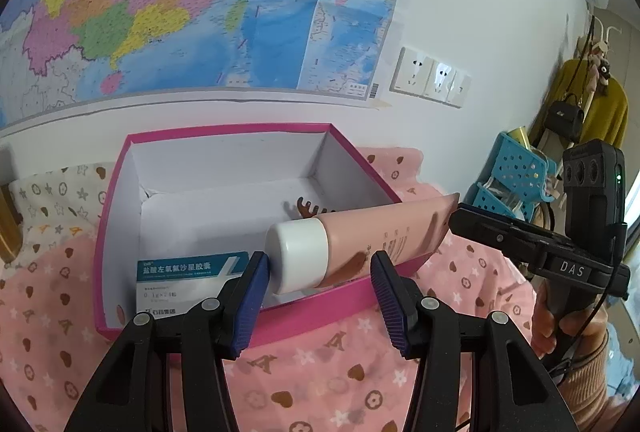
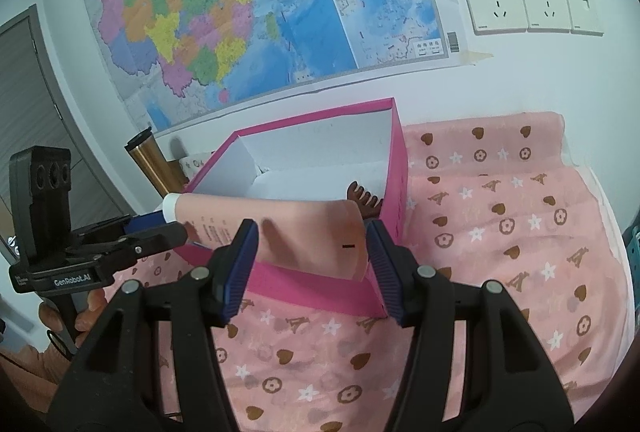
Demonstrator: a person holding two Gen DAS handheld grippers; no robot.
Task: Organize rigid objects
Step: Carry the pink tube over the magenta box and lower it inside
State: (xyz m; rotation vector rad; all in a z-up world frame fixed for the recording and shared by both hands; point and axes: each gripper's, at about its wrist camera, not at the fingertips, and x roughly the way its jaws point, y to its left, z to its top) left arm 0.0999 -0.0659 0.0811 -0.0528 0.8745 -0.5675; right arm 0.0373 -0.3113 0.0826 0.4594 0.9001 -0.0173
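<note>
Hovering across the near edge of the pink box (image 1: 240, 328), a pink tube with a white cap (image 1: 360, 244) is carried between both tongs, cap end over the box's inside and flat crimped end jutting past its right wall. The left tongs (image 1: 318, 286) reach around the cap end; one pad looks to touch the cap, but I cannot tell whether they really clamp it. The right tongs (image 2: 312, 252) straddle the crimped end, and from the left view they appear clenched on it. Already in the box lie a blue-and-white medicine carton (image 1: 180, 280) by the near left corner and a brown comb (image 1: 308, 210) toward the right wall. So two things look sorted, and the tube is still to be lowered and let go. The box sits on a pink patterned cloth (image 2: 500, 232); nothing else loose shows on it.
</note>
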